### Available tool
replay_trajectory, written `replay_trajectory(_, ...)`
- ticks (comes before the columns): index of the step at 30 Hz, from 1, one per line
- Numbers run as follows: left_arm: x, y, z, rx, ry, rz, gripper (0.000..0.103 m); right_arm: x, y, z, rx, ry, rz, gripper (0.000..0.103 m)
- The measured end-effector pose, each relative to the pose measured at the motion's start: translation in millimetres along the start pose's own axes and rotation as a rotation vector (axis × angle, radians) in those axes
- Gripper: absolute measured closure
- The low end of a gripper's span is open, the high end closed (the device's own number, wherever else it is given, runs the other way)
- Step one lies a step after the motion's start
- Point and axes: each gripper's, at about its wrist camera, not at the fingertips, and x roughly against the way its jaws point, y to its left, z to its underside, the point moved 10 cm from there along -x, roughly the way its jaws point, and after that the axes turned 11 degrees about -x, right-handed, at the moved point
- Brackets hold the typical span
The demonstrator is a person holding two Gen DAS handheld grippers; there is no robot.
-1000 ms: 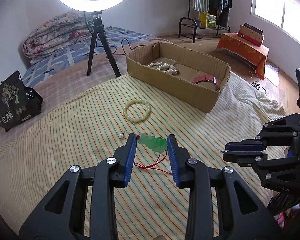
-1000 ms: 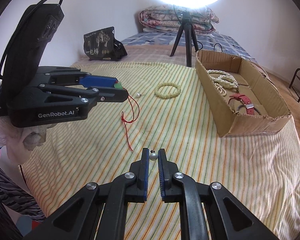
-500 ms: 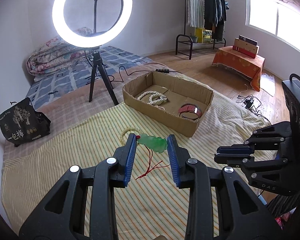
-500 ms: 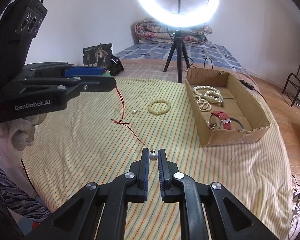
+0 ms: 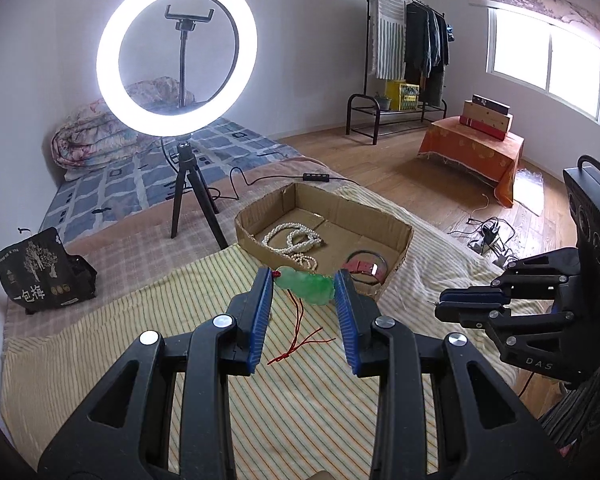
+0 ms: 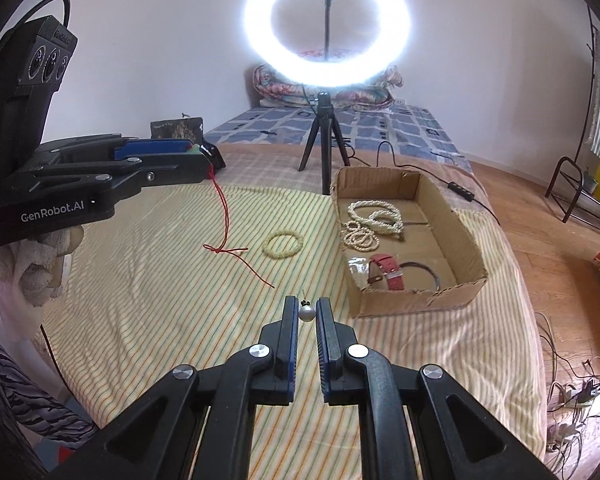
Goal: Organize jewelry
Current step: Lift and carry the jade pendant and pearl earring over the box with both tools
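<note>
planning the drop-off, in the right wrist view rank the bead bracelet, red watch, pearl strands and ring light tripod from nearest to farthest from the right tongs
1. Red watch: near end of the cardboard box, ahead and right of the right tongs.
2. Bead bracelet: on the striped cloth, ahead, slightly left; close to the watch's rank.
3. Pearl strands: farther back in the box.
4. Ring light tripod: beyond the box.

White "GenRobot.AI" lettering on side of left gripper [image 6: 204, 160], faint embossed "DAS" on side of right gripper [image 5: 440, 305], Chinese characters "一包梅" printed on black bag [image 5: 40, 270], "GenRobot" small print atop camera housing [image 6: 44, 56]
</note>
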Motion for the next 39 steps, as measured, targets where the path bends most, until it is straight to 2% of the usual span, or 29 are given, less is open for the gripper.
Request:
replay_trajectory(10, -9.7, 15.1, -31.7, 0.012, -0.035, -0.009, 0.071, 6.2, -25.8, -31.7, 0.003, -0.035, 0.044, 0.097)
replay_trajectory(18, -31.5, 24.3, -63.5, 0.016, -0.059, -0.010, 0.071, -5.1, -48.2, -55.1, -0.033, -0.055, 0.061, 0.097)
replay_trajectory(26, -68.1, 25.3, -81.0, 0.022, -0.051, -0.001, 0.071, -25.5, -70.6, -66.0, -0.051, -0.044, 0.082, 0.097)
replay_trajectory(39, -135.3, 24.2, -91.0, 0.040, -0.013, 0.011, 0.071, -58.4, -97.3, -72.7, -0.058, -0.015, 0.101, 0.097)
